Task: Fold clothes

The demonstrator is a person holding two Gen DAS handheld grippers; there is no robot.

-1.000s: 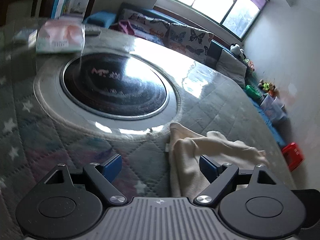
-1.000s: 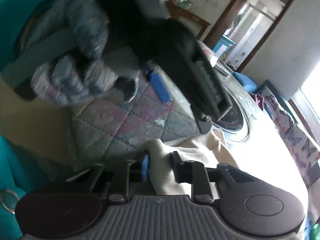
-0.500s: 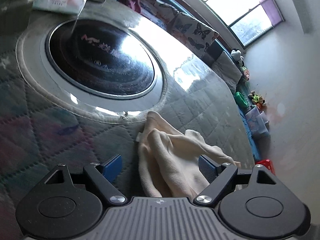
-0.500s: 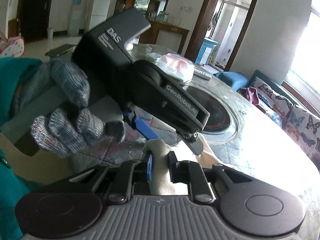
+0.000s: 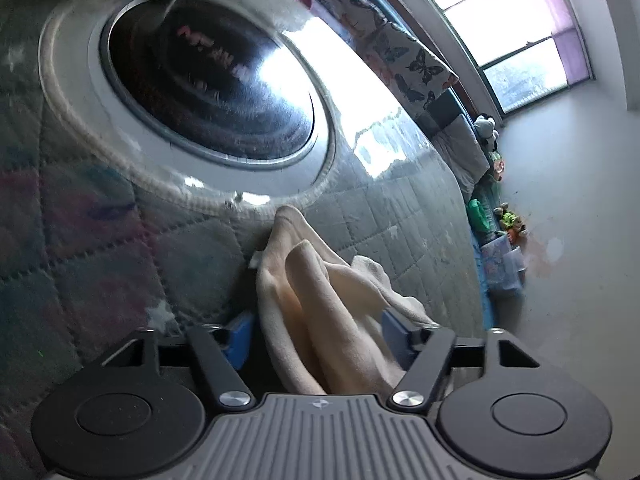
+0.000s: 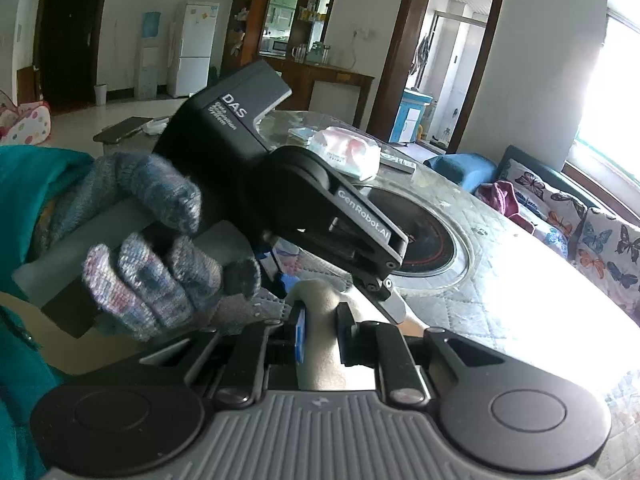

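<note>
Cream knit garment: one item, soft and limp, bunched into long ridges. Location: lifted at the near edge of the round desk, its far end trailing down to the quilted star-print cover just short of the pale ring around the dark glass hob at the desk's centre.

Left gripper: blue-padded fingers stand wide apart with the bunched cloth running between them. The cloth lies close to the right-hand pad; whether it touches either pad cannot be told. No firm hold is evident.

Right gripper: fingers drawn in narrow, pinching a thick fold of the same garment. The left tool's black body sits just above and ahead of it in this view, held by a gloved hand.

Other contents: pink-and-white packet and a flat remote-like item on the far side of the desk; butterfly-print sofa beyond.

Risks, as judged:
- The garment appears to hang from the one pinch. A quick lift or swing could drag the fold out of it, as the knit is thick and slack.
- The left fingers, closing as they stand, may gather several ridges at once and set a crooked fold.
- The two tools work very near each other; a collision could jolt the cloth loose.
- The trailing end may snag on the hob's raised ring.
</note>
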